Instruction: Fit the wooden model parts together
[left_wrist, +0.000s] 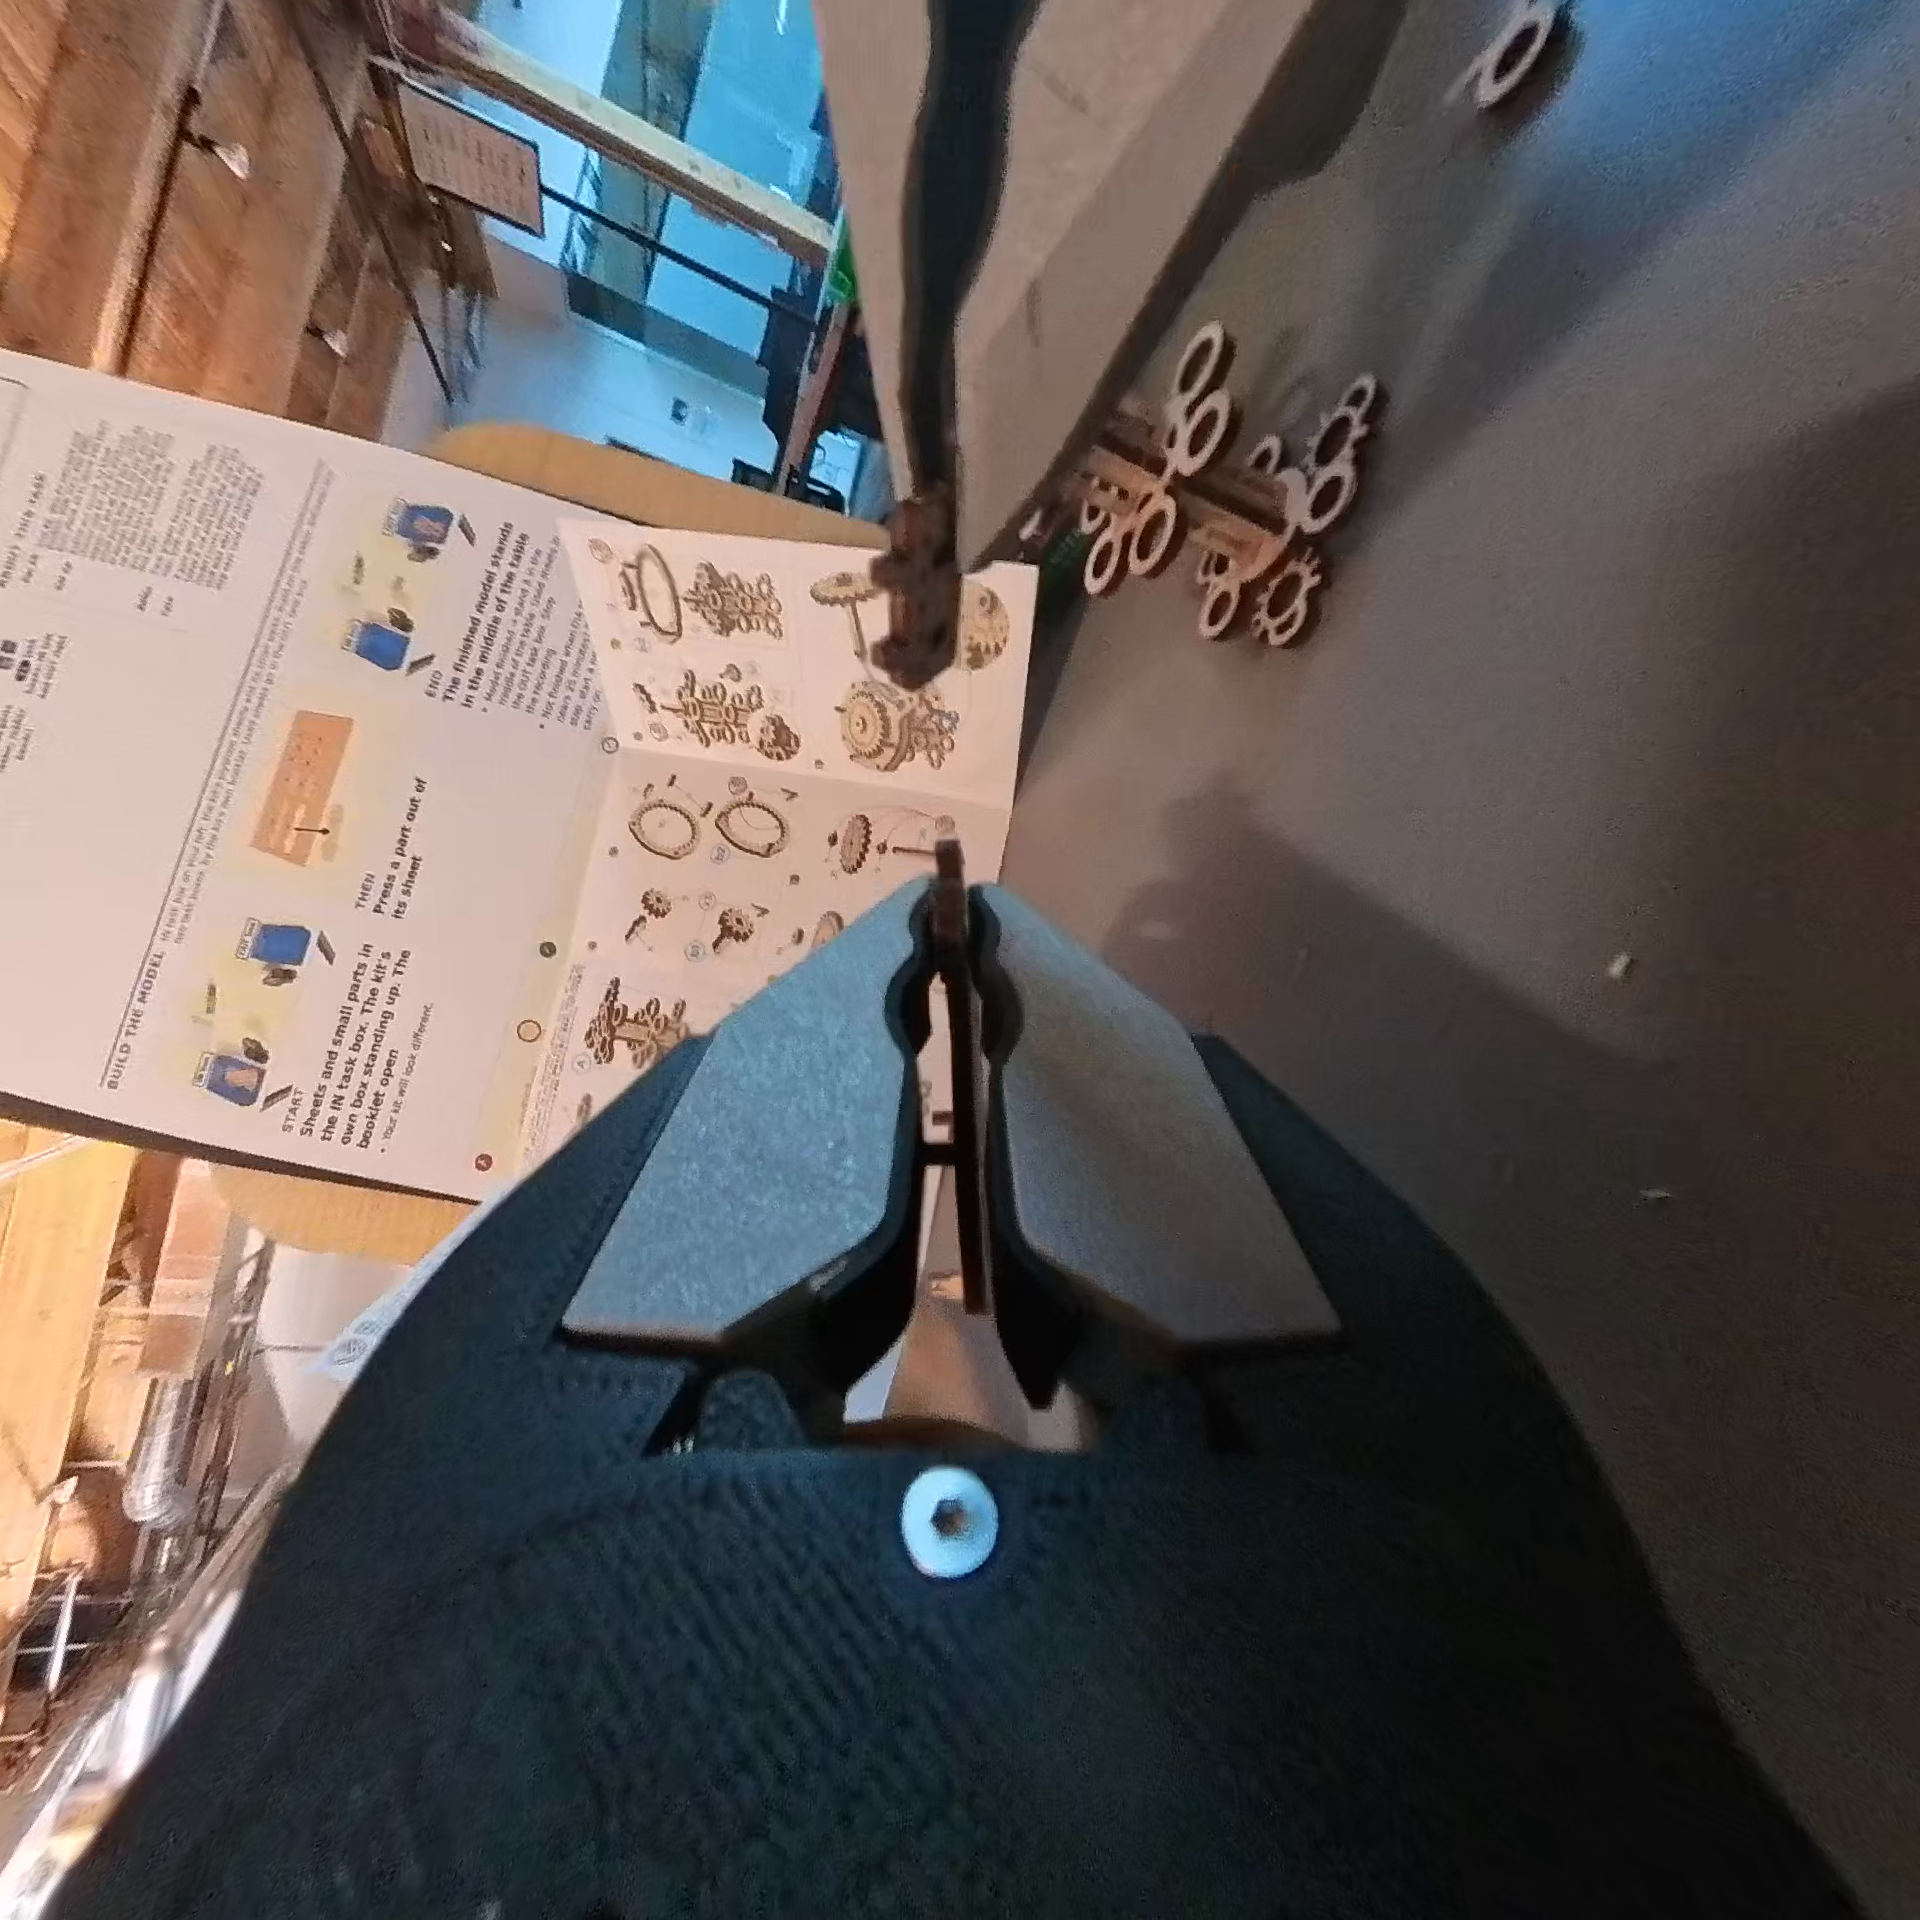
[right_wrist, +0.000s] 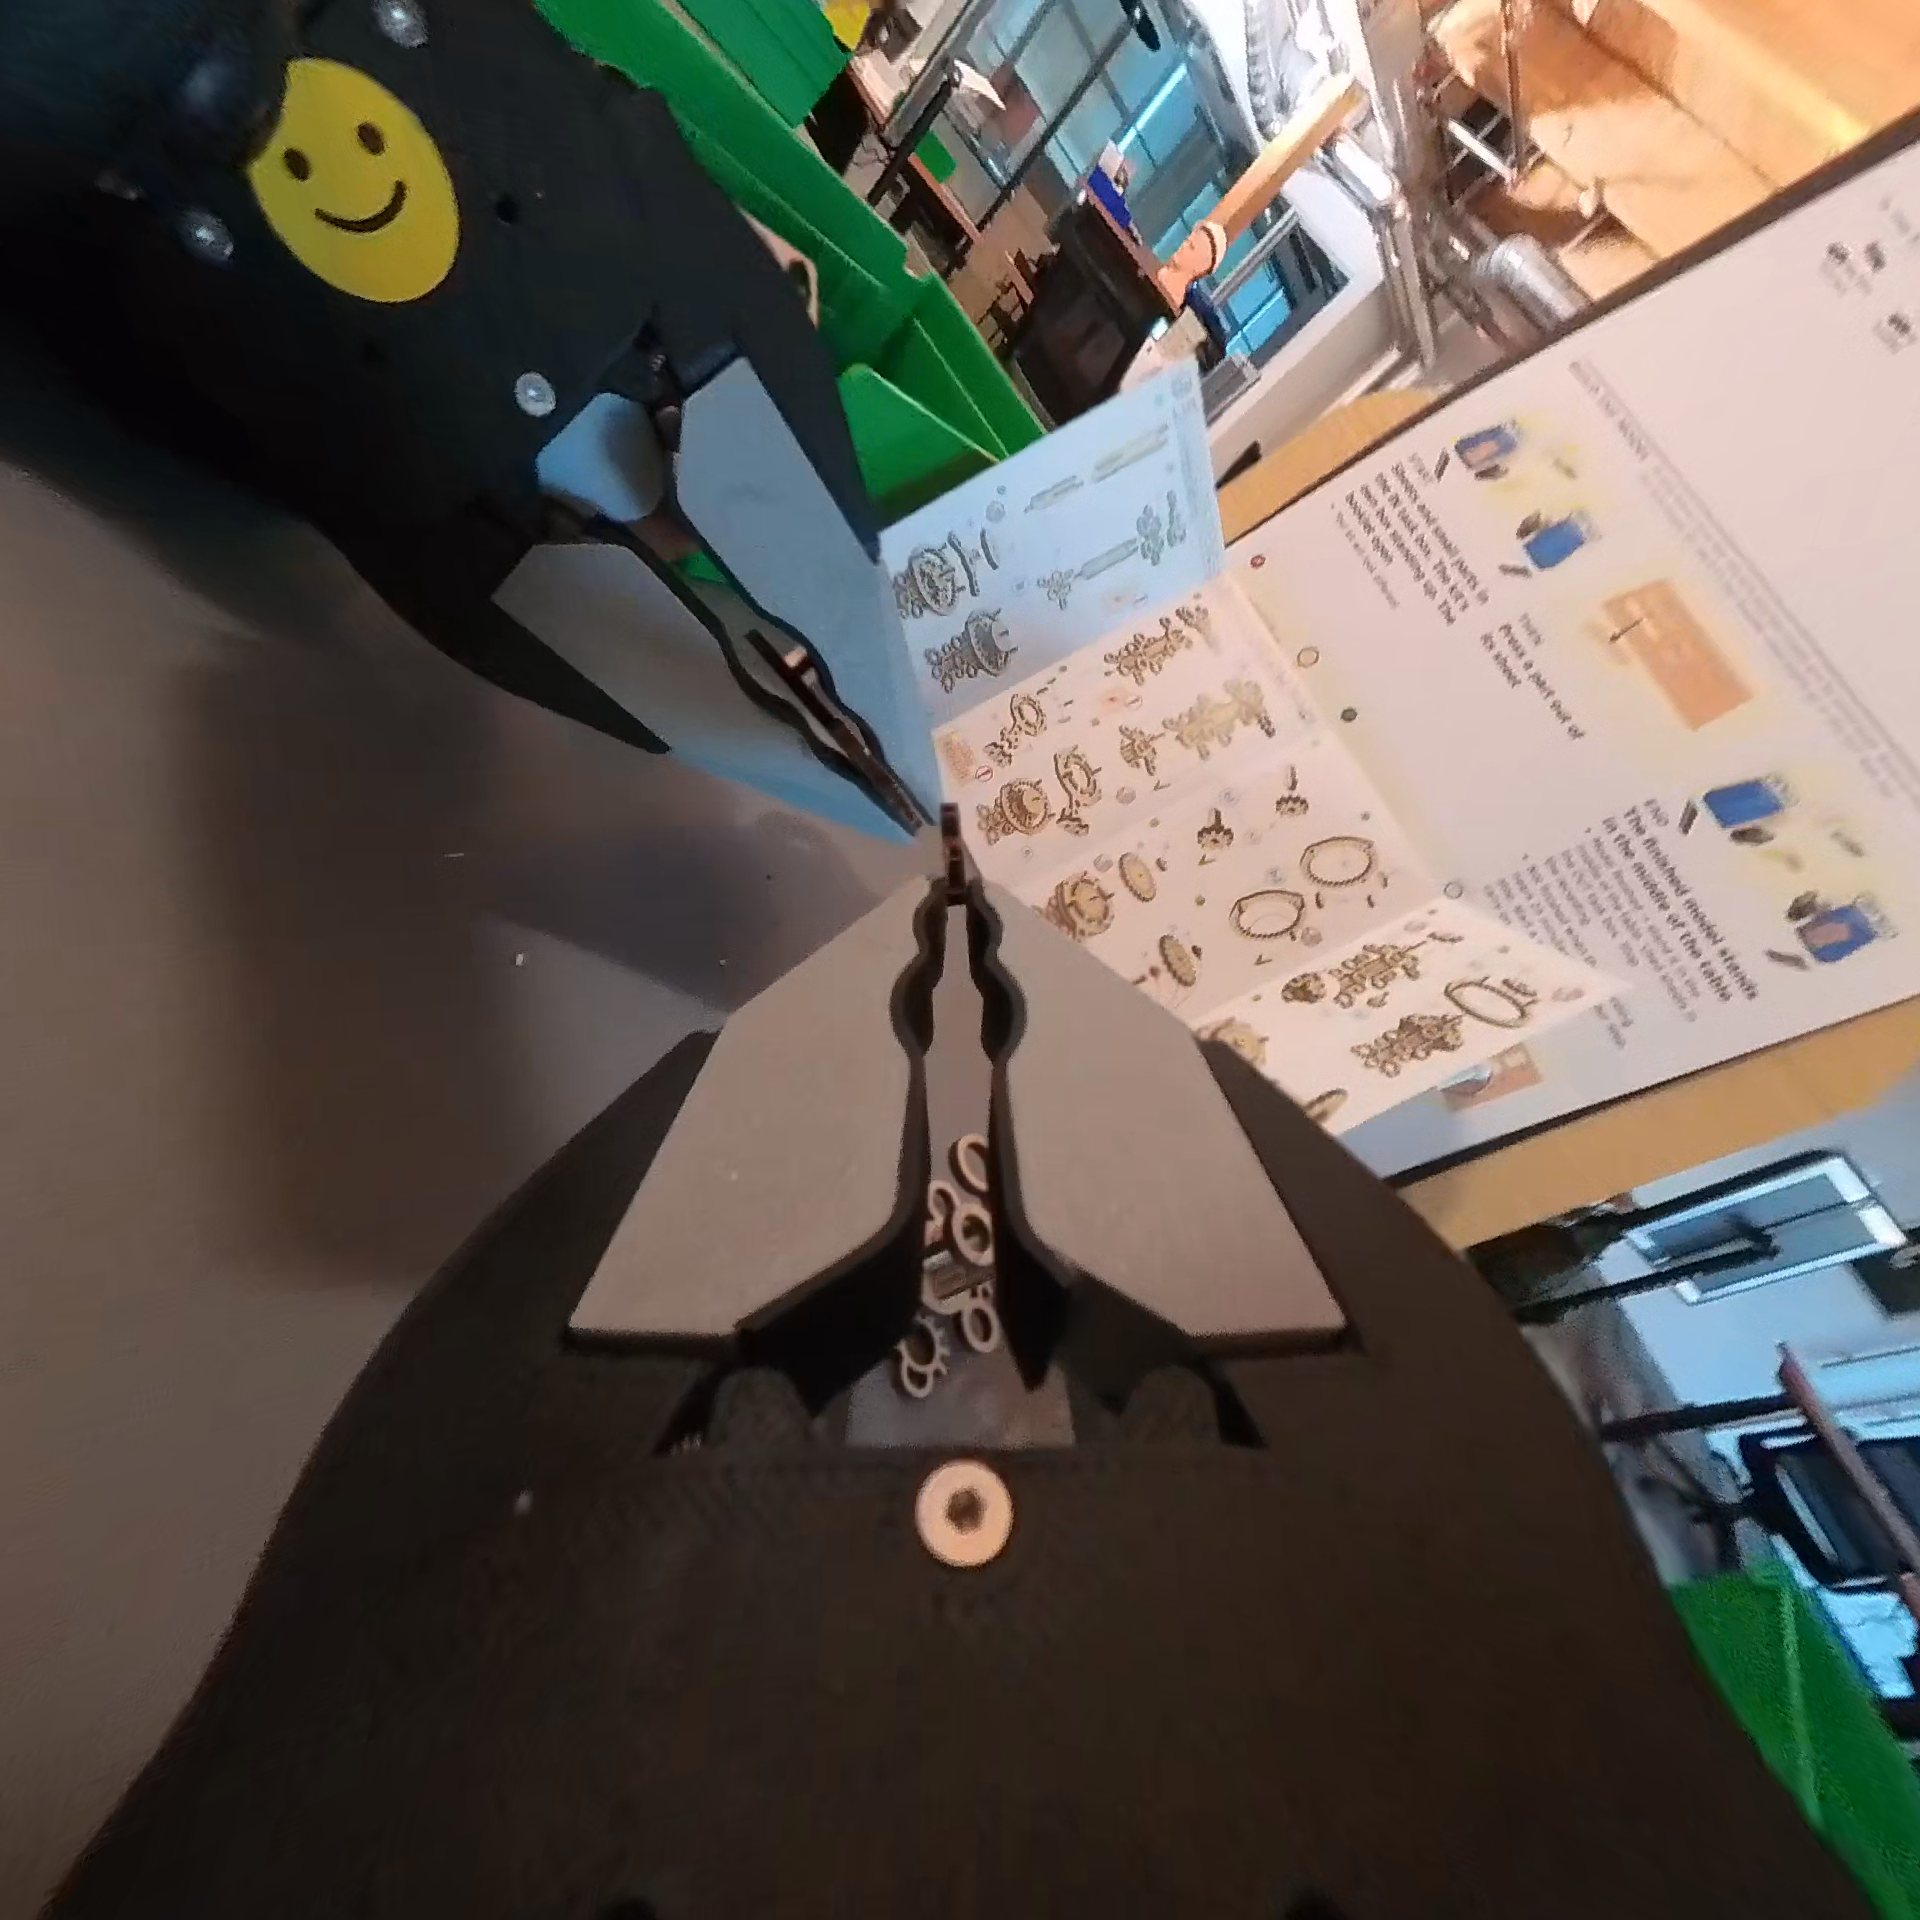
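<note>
Gripped a thin wooden plate (left_wrist: 954, 1039) edge-on with the left gripper (left_wrist: 948, 904), jaws clamped together on it so that only a short dark tab poked out past the tips. Pinched a small wooden piece (right_wrist: 951, 836) the same way in the right gripper (right_wrist: 951, 899), jaws shut on it right at the tips (little more than a nub showing). Held both parts up off the grey table (left_wrist: 1558, 935) and brought them tip to tip, near each other but apart. Probably done this way to leave each mating end bare and free to slot into the other.

Turned the left gripper well over on its side, judging by the tilted room in its view. Angled the right one across it, so that the two met at a slant rather than head-on. Called for a fine line-up next, judging by the thinness of both parts.

Left the half-built model (left_wrist: 1216, 499) lying on the table beyond the grippers, untouched. Propped the instruction booklet (left_wrist: 810, 727) open against a larger printed sheet (left_wrist: 260, 727), presumably to keep the diagrams in sight during the fit.
</note>
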